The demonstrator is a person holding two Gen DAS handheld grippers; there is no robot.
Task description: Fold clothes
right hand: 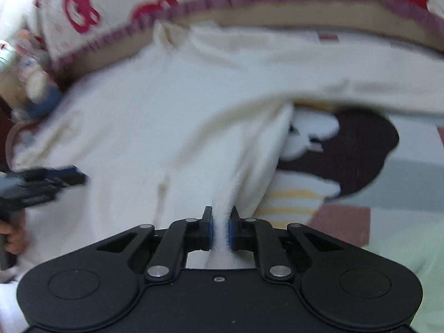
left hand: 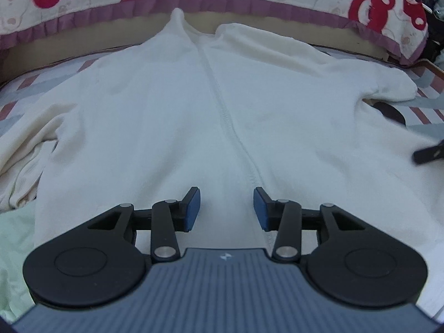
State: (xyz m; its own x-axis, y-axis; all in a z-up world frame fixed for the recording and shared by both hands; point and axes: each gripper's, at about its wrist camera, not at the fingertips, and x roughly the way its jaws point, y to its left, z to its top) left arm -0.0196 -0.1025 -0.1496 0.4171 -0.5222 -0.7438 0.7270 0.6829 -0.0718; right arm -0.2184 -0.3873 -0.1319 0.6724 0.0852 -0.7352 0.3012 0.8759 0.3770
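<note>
A cream-white fleece garment (left hand: 194,111) lies spread on the bed, a stitched seam running down its middle. My left gripper (left hand: 227,211) is open and empty, hovering just above the garment's near part beside the seam. My right gripper (right hand: 221,229) is shut on a fold of the same white garment (right hand: 166,127) at its right edge and lifts that edge off the bed. The left gripper (right hand: 41,186) shows at the left of the right wrist view; the right gripper's finger (left hand: 428,154) shows at the right edge of the left wrist view.
A patterned bedsheet (right hand: 360,144) with a dark cartoon print lies under the garment. A quilt with red bears and a purple frill (left hand: 249,2) runs along the back. A pale green cloth (left hand: 14,236) lies at the near left, and also shows at the near right (right hand: 410,252).
</note>
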